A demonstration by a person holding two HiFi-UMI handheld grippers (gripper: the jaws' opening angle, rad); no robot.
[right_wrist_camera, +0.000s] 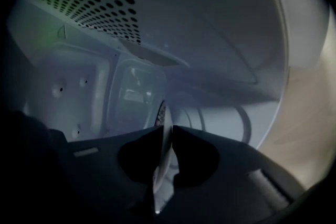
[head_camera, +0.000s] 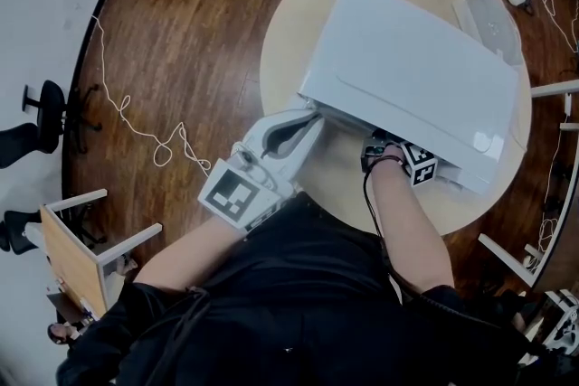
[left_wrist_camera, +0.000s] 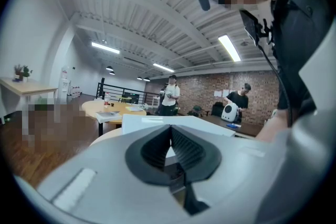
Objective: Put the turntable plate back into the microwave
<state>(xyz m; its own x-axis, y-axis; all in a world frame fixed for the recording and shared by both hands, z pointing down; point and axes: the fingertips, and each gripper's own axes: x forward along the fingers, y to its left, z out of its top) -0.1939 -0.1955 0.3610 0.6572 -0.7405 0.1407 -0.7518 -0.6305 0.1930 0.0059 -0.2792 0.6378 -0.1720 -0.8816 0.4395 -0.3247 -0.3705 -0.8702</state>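
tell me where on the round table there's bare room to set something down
Bare tabletop runs in an arc along the microwave's left side, and a smaller patch lies at the near rim between the left gripper and the right gripper. It is crowded at the microwave's mouth, where the right gripper holds the turntable plate.

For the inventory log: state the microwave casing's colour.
The boxy microwave is white; the head view shows it best.

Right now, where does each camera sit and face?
Head view: on the head, steeply down at the microwave on a round table; forearms show.
Left gripper view: on the left gripper, across the microwave's top; torso shows.
Right gripper view: on the right gripper, inside the microwave, clamping the turntable plate.
Shared by the first two: the microwave's top.
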